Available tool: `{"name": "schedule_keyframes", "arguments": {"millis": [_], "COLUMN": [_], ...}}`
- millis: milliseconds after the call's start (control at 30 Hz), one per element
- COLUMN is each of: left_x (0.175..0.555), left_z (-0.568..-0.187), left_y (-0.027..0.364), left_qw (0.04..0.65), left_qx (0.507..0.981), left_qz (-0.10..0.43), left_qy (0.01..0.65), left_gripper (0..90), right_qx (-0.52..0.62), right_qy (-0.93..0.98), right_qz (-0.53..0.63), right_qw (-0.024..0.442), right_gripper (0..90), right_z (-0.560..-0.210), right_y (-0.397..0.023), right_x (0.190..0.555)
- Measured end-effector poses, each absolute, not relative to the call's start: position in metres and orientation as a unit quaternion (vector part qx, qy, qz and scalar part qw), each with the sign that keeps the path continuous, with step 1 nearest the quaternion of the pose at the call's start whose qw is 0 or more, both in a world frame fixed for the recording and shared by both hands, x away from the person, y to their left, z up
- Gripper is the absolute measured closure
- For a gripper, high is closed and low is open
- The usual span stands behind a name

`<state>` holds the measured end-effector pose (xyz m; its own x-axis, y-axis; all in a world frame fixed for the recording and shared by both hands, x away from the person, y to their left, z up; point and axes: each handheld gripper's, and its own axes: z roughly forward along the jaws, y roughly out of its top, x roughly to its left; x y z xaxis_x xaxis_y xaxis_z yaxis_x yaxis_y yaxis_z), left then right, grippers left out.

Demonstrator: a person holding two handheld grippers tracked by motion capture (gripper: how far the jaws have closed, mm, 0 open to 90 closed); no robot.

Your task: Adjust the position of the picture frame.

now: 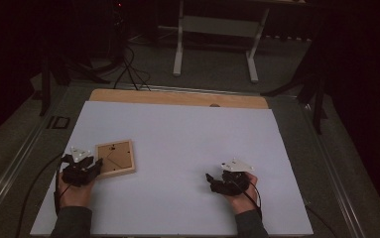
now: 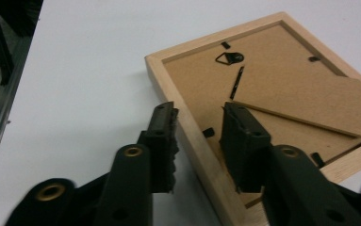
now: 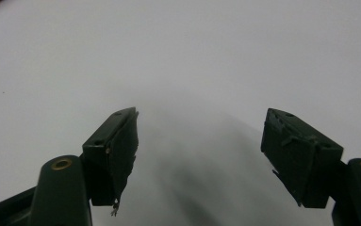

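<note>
A small picture frame (image 1: 114,158) lies face down on the white sheet (image 1: 187,144) that covers the table. Its border is pale, unfinished wood with mitred corners, and the back panel is brown board. On that board, in the left gripper view, sit a black triangular hanger loop (image 2: 229,57), several small black turn clips along the inner edge, and a fold-out stand (image 2: 305,110) of the same brown board lying flat.

From the high view the frame rests toward the sheet's left side, turned a little out of square with the sheet's edges. The left gripper (image 1: 89,167) is just beside the frame, at the frame's near left corner. In the left gripper view (image 2: 198,127) its two black jaws straddle the frame's wooden side rail: one jaw is outside the frame over the white sheet, the other is inside the frame over the brown board. A gap shows on both sides of the rail, so the jaws are unclenched and grasp nothing.

The right gripper (image 1: 212,181) is well apart from the frame, far off to the frame's right, low over bare sheet. Its jaws (image 3: 199,146) stand wide and released, with nothing between them.
</note>
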<state>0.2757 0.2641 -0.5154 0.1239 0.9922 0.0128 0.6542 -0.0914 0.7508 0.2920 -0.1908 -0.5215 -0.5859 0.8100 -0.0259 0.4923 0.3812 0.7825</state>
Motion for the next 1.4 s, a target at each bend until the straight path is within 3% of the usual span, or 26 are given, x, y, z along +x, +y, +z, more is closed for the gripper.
{"name": "schedule_keyframes", "arguments": {"millis": [233, 567, 767, 1400], "left_x": [0.276, 0.274, 0.273, 0.28], "left_z": [-0.516, -0.516, -0.516, -0.516], "left_y": [0.267, 0.268, 0.269, 0.257], "left_qw": [0.309, 0.317, 0.322, 0.322], "left_qx": [0.683, 0.684, 0.684, 0.7], "left_qz": [0.266, 0.253, 0.247, 0.248], "left_qy": [0.606, 0.606, 0.606, 0.588], "left_gripper": [71.6, 70.8, 77.3, 81.2], "right_qx": [0.404, 0.405, 0.402, 0.4], "right_qy": [0.805, 0.804, 0.806, 0.807], "right_qz": [0.382, 0.382, 0.379, 0.381], "right_qw": [0.208, 0.209, 0.211, 0.21], "right_gripper": [27.4, 27.4, 27.4, 27.6], "right_z": [-0.522, -0.521, -0.522, -0.522], "right_y": [-0.191, -0.191, -0.19, -0.189], "right_x": [0.292, 0.292, 0.292, 0.292]}}
